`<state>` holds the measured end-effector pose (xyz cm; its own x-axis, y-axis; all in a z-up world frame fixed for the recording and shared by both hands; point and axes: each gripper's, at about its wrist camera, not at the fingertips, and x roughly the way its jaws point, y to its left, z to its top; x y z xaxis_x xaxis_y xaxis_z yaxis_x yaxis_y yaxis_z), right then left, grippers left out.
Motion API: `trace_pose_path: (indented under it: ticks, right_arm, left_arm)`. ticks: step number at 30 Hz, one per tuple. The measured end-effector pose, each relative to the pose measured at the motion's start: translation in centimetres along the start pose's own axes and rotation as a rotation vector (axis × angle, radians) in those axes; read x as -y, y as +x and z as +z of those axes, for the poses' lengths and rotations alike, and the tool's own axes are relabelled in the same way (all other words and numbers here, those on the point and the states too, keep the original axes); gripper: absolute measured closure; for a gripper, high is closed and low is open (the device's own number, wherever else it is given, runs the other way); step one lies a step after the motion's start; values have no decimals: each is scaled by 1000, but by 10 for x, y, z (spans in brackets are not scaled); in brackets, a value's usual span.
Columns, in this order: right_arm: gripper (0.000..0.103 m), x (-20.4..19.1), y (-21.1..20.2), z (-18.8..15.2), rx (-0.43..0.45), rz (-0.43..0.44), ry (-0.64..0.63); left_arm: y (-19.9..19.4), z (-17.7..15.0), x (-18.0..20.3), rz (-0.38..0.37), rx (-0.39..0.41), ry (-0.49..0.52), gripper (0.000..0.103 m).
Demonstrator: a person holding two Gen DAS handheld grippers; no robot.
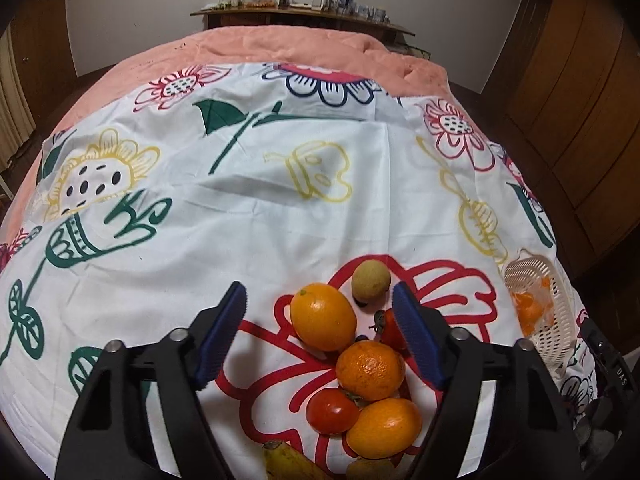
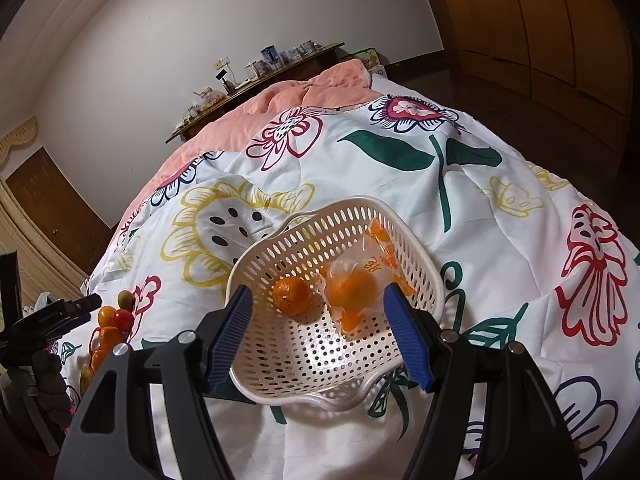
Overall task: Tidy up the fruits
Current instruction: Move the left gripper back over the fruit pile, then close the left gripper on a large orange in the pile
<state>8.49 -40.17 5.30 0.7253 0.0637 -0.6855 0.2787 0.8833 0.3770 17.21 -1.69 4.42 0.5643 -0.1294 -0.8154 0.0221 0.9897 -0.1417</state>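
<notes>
A pile of fruit lies on the flowered quilt in the left wrist view: a smooth orange (image 1: 323,317), a bumpy mandarin (image 1: 370,370), another orange (image 1: 384,428), a red tomato (image 1: 332,411), a second tomato (image 1: 390,330), a brownish round fruit (image 1: 371,281) and a banana (image 1: 288,464). My left gripper (image 1: 320,300) is open above the pile, empty. A white perforated basket (image 2: 280,376) holds a mandarin (image 2: 292,290) and a plastic-wrapped orange (image 2: 352,292). My right gripper (image 2: 318,300) is open over the basket, empty. The basket also shows in the left wrist view (image 1: 560,332).
The quilt (image 1: 240,208) covers a bed with a pink blanket (image 1: 280,46) beyond. A cluttered wooden shelf (image 1: 304,12) stands at the wall. Wooden wardrobes (image 2: 560,32) are on the right. The left gripper (image 2: 60,312) and fruit pile (image 2: 110,328) show at left in the right wrist view.
</notes>
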Motion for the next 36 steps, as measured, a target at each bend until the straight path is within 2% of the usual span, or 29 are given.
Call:
trace_pose_path:
  ticks: [3, 10, 15, 19, 28, 36]
  right_arm:
    - [35, 0, 0, 0, -2, 1, 0]
    - [35, -1, 0, 0, -1, 1, -3]
    - [35, -3, 2, -2, -5, 1, -7]
    - [35, -7, 2, -3, -7, 4, -16]
    - [35, -23, -2, -2, -5, 14, -51]
    - [35, -58, -2, -3, -18, 56, -133]
  left_arm:
    - [6, -3, 1, -11, -21, 4, 36]
    - [17, -7, 1, -26, -49, 2, 37]
    - [20, -8, 1, -19, -47, 6, 42]
    - [22, -9, 1, -21, -53, 14, 62]
    - [8, -8, -5, -34, -10, 1, 62]
    - [-14, -6, -16, -19, 48, -9, 62]
